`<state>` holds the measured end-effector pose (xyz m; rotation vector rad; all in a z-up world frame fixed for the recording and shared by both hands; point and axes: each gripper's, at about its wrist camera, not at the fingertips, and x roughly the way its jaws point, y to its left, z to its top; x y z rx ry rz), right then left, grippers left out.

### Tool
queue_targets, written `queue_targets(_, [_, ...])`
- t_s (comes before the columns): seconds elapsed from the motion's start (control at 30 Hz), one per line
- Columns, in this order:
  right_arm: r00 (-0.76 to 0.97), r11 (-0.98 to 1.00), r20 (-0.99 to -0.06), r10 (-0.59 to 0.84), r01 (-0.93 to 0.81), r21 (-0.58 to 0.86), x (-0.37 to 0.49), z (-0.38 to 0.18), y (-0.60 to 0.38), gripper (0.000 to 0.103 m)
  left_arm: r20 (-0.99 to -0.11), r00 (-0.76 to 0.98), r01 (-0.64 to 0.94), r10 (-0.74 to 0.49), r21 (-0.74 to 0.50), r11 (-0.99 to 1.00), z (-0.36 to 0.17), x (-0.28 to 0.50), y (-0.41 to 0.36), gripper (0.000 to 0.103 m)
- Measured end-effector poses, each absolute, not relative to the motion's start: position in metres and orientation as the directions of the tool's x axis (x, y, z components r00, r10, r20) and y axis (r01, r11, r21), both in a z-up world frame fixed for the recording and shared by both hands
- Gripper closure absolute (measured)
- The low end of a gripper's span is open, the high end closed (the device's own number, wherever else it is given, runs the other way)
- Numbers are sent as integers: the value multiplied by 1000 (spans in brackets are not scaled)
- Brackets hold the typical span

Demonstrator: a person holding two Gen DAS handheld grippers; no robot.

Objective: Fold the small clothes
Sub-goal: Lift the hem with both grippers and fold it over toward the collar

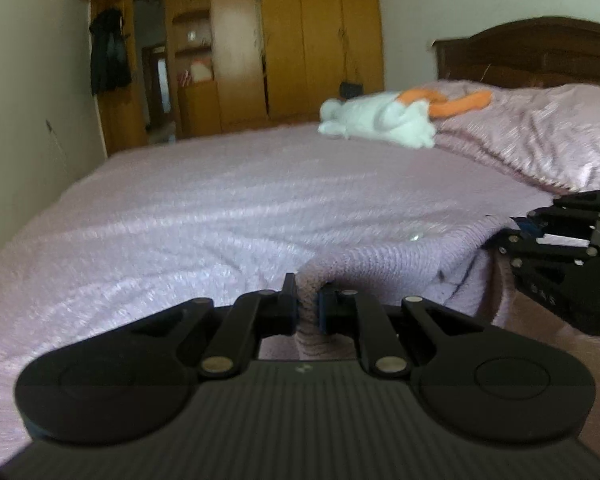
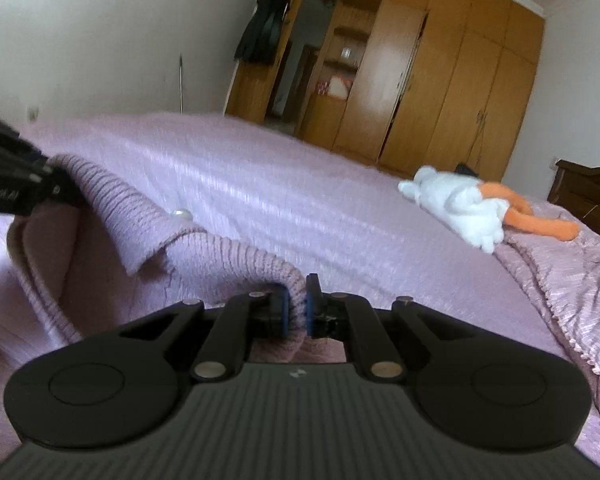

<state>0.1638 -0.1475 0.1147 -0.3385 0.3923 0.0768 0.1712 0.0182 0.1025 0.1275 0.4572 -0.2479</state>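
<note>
On my left wrist feed, the far left shows a pale wall and a dark coat (image 1: pixel 110 50) hanging by the doorway, with the wooden wardrobe (image 1: pixel 300 40) beside it. The bed (image 1: pixel 160 216), under a lilac cover, fills the middle of the view. My left gripper (image 1: pixel 307 304) is clamped on a bunched edge of the lilac knit garment (image 1: pixel 400 256); the fabric is pinched between the two blue pads and rises in a ridge just past the fingertips. The garment is lifted off the bed and stretches rightward to my right gripper (image 1: pixel 512 236), which enters from the right edge and holds the other end. Further back, a white plush toy (image 1: pixel 380 120) with orange parts lies on the bed near the dark headboard (image 1: pixel 540 52).

On the right wrist feed, the left gripper (image 2: pixel 48 184) comes in at the far left, gripping its end of the knit garment (image 2: pixel 132 216). From there the garment sags, shows an open front edge with a small shiny button (image 2: pixel 181 213), then rises to my right gripper (image 2: pixel 298 304), whose pads are closed tight on a fold of the ribbed fabric. To the right, the plush toy (image 2: pixel 460 204) rests on the bed (image 2: pixel 300 184) by a rumpled pink quilt (image 2: pixel 572 280), with the wardrobe (image 2: pixel 460 80) behind.
</note>
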Motion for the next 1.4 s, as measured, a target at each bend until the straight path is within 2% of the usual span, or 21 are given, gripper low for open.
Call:
queue_targets(0.2, [856,927,-516,-24,-174,-331,221,55,-142,94,-570,803,245,-172,53,968,48,236,20,90])
queue_targets(0.33, [839,939,-544,-27,-165,-301,237,33,-145,92,-629,756,234,-182,0,972,24,256,27,88])
queue_targets(0.37, [838,942,-545,-25,-162,-293,235,32,-145,89,-635,751,233,-182,-3,973,22,259,27,85])
queue_targets(0.43, [835,944,-550,-27,-159,-288,232,33,-143,81,-637,752,219,-167,4,976,21,258,28,73])
queue_targets(0.47, [835,945,-550,-28,-157,-288,227,35,-142,80,-639,755,203,-149,11,979,23,257,29,63])
queue_targets(0.5, [836,946,-548,-27,-156,-284,226,37,-144,74,-638,757,196,-142,14,981,27,257,30,58])
queue_targets(0.6, [847,958,-531,-27,-130,-255,216,51,-156,51,-631,758,208,-163,-4,978,37,249,36,57])
queue_targets(0.63, [851,963,-525,-20,-124,-238,208,56,-160,47,-628,760,210,-168,-7,978,42,244,38,57])
queue_targets(0.7, [855,973,-519,2,-121,-197,192,67,-169,47,-621,764,214,-173,-9,977,50,235,40,53])
queue_targets(0.97, [871,983,-489,33,-117,-144,138,89,-185,46,-588,781,249,-211,-17,968,75,197,41,53])
queue_targets(1.13, [868,977,-491,71,-161,-143,111,88,-183,37,-601,764,277,-235,-23,960,72,175,35,53])
queue_targets(1.4, [838,957,-530,129,-245,-155,92,76,-172,36,-624,733,328,-271,-25,944,58,153,26,53])
